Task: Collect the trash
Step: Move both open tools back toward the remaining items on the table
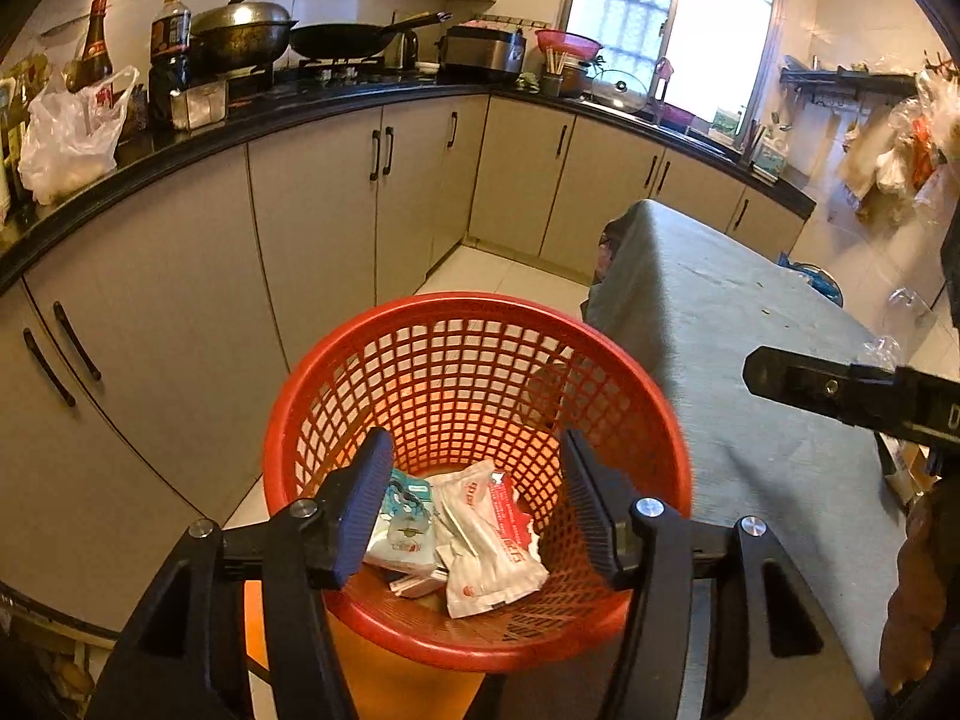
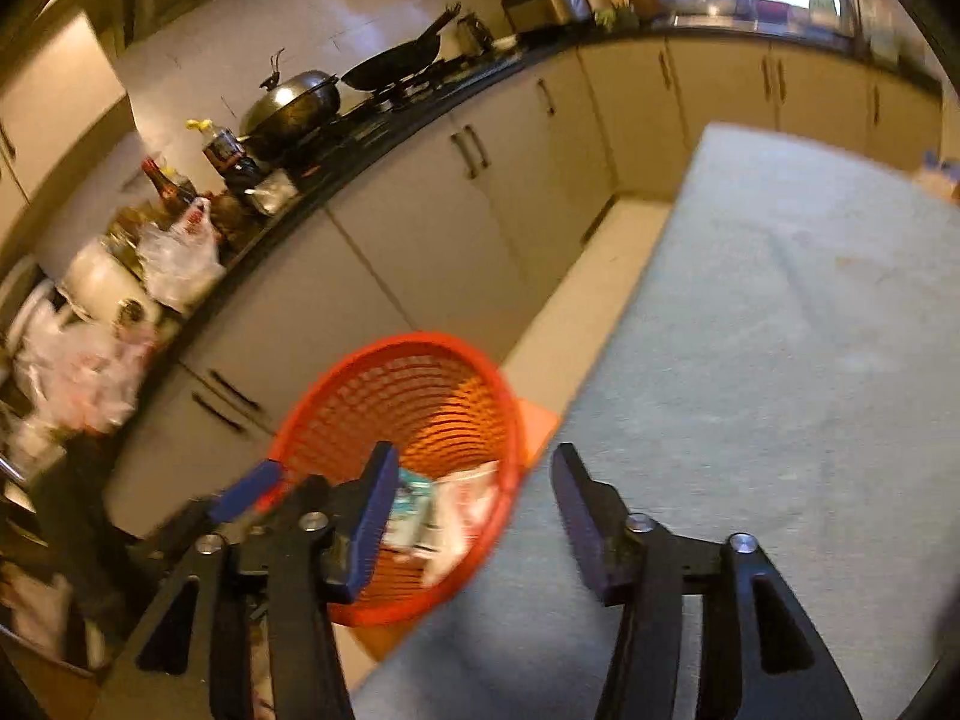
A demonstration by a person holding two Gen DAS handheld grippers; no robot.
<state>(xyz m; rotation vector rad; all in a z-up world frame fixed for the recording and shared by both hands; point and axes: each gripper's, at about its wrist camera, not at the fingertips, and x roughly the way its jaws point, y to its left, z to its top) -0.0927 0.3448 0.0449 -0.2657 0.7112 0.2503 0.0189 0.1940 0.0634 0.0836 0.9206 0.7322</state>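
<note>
Left wrist view: left gripper (image 1: 477,495) hangs over the red basket (image 1: 384,630), jaws spread wide w/ nothing between them. Inside the basket, at the bottom: a white wrapper w/ red print (image 1: 492,546), a teal-and-white packet (image 1: 405,525) just beside it on the left, touching; a smaller bit of packaging under them, can't tell what. Basket stands next to the table w/ grey cloth (image 1: 750,372), rim close to the cloth edge. Right gripper's finger (image 1: 840,390) pokes in from the right edge above the cloth; jaw gap not readable here. Behind: counter (image 1: 240,120) w/ wok, pan, bottles, white plastic bag (image 1: 69,138); cabinets below.

Right wrist view (blurry): right gripper (image 2: 474,516) wide open, holding nothing, sits over the table edge, left finger over the basket (image 2: 312,426), right finger over the grey cloth (image 2: 780,360). Trash visible in the basket: teal packet (image 2: 411,501) and white wrapper (image 2: 462,510), side by side. Left gripper's blue-padded finger (image 2: 246,495) shows at the basket's near-left rim.
</note>
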